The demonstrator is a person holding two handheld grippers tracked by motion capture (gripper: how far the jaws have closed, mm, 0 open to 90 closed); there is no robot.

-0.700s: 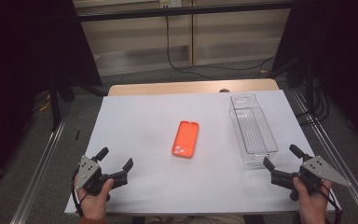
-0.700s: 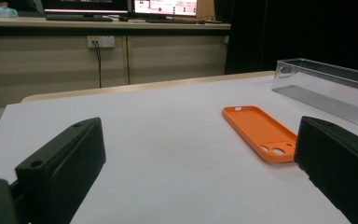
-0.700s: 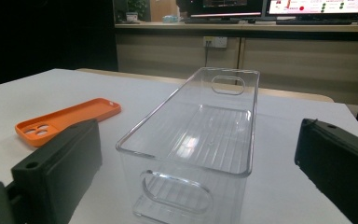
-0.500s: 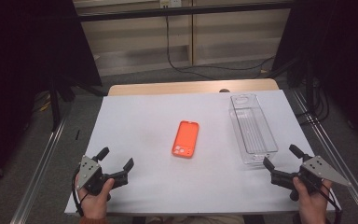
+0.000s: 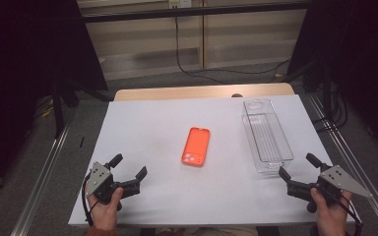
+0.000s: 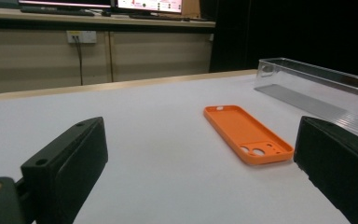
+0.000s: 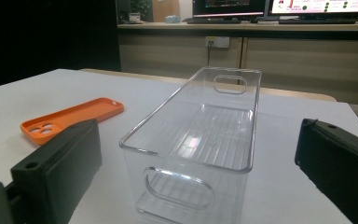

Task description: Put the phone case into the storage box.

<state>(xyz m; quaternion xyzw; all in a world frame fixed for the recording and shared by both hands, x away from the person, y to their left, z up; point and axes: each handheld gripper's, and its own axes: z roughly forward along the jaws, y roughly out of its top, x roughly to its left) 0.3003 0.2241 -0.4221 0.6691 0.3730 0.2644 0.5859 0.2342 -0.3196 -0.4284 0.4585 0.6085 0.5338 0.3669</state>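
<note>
An orange phone case (image 5: 196, 146) lies flat near the middle of the white table (image 5: 142, 123), camera cutouts toward the near edge, with bare surface on every side. A clear plastic bin (image 5: 267, 135) stands well apart to its right, its long side running near to far, close to the table's right edge. The left gripper (image 5: 129, 172) rests at the near left corner, its 2 fingers (image 6: 70, 163) spread wide around nothing. The right gripper (image 5: 299, 170) sits at the near right corner just short of the bin's near end, fingers (image 7: 60, 163) equally wide and empty.
</note>
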